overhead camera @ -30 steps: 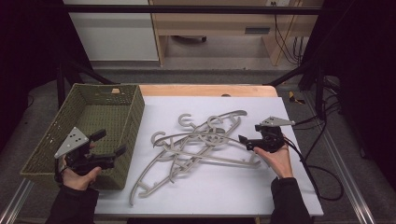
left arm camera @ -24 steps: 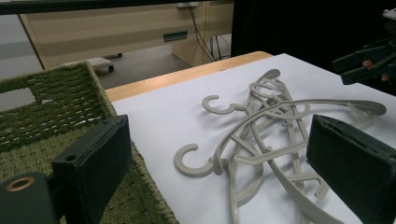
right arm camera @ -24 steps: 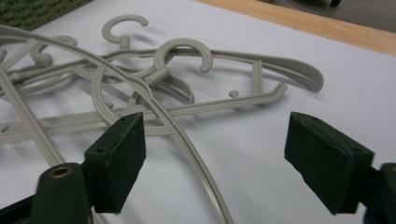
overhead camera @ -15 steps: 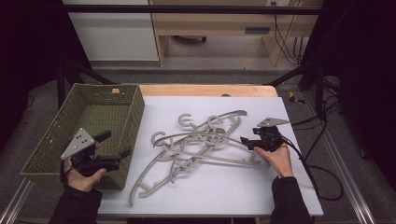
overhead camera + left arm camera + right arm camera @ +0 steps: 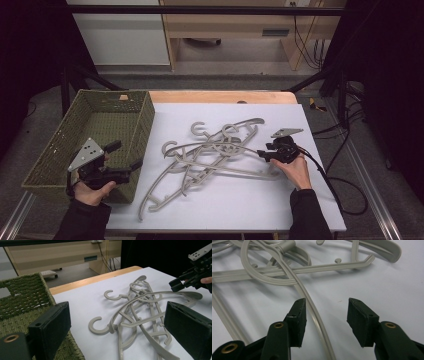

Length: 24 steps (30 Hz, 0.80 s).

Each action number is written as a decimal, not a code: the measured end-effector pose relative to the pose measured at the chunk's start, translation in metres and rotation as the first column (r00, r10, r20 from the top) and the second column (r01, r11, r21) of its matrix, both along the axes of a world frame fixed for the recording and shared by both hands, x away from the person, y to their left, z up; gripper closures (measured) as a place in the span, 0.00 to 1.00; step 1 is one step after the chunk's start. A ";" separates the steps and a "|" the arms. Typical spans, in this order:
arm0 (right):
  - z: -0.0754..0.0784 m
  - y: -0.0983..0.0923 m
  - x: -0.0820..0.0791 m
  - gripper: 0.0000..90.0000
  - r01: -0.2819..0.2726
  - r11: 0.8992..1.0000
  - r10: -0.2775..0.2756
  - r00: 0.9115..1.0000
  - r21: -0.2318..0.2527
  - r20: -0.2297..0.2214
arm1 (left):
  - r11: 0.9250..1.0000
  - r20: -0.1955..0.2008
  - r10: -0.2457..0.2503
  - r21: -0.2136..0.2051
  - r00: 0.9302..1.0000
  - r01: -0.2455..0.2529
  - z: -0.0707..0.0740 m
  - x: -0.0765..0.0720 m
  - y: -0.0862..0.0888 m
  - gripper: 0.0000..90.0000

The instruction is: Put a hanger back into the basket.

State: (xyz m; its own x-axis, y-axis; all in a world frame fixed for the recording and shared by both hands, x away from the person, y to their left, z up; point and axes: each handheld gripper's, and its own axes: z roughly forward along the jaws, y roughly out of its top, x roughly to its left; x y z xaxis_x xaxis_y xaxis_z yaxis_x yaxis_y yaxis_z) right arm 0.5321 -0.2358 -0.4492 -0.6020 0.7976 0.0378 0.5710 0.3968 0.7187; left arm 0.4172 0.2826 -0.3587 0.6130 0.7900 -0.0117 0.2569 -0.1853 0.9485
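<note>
A tangled pile of several grey plastic hangers (image 5: 215,152) lies on the white table top, right of a green woven basket (image 5: 146,120). My left gripper (image 5: 126,155) hovers at the basket's near right corner, jaws wide open and pointing at the pile. In the left gripper view the hangers (image 5: 140,307) lie ahead between the pads, untouched. My right gripper (image 5: 261,153) is at the pile's right end, open. In the right gripper view a thin hanger arm (image 5: 310,305) runs between the jaws of the right gripper (image 5: 327,315), close to the left pad (image 5: 299,315).
The basket's inside (image 5: 95,132) holds nothing. Bare white table surface (image 5: 240,205) lies in front of the pile. A wooden table edge (image 5: 220,96) runs along the back. A black cable (image 5: 332,192) trails from the right gripper off the table's right side.
The left gripper has drifted slightly right along the basket's corner. The right gripper has crept a little left toward the hangers. The pile has not moved.
</note>
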 end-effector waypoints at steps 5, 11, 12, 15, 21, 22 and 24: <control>-0.005 0.002 0.002 0.62 -0.013 1.000 0.012 1.000 -0.023 -0.019 | 1.000 -0.002 -0.001 -0.001 1.000 0.001 -0.001 0.001 0.000 0.07; -0.010 0.007 0.004 0.63 -0.036 0.999 0.035 0.999 -0.024 -0.037 | 1.000 -0.005 -0.002 0.004 1.000 0.002 -0.002 0.001 -0.001 0.07; -0.011 0.008 0.004 0.64 -0.041 0.999 0.040 0.998 -0.025 -0.048 | 1.000 -0.006 -0.003 0.005 1.000 0.003 -0.002 0.001 -0.001 0.07; -0.015 0.011 0.005 0.66 -0.055 0.998 0.052 0.997 -0.038 -0.059 | 1.000 -0.007 -0.005 0.007 1.000 0.005 -0.002 0.002 -0.002 0.07; -0.018 0.014 0.006 0.75 -0.078 0.996 0.073 0.994 -0.053 -0.077 | 1.000 -0.011 -0.006 0.010 1.000 0.006 -0.003 0.002 -0.002 0.08; -0.018 0.013 0.006 0.77 -0.082 0.995 0.078 0.994 -0.054 -0.074 | 1.000 -0.010 -0.008 0.010 1.000 0.008 -0.003 0.002 -0.002 0.08; -0.018 0.013 0.005 0.82 -0.091 0.994 0.087 0.994 -0.058 -0.069 | 1.000 -0.010 -0.008 0.011 1.000 0.008 -0.003 0.002 -0.002 0.08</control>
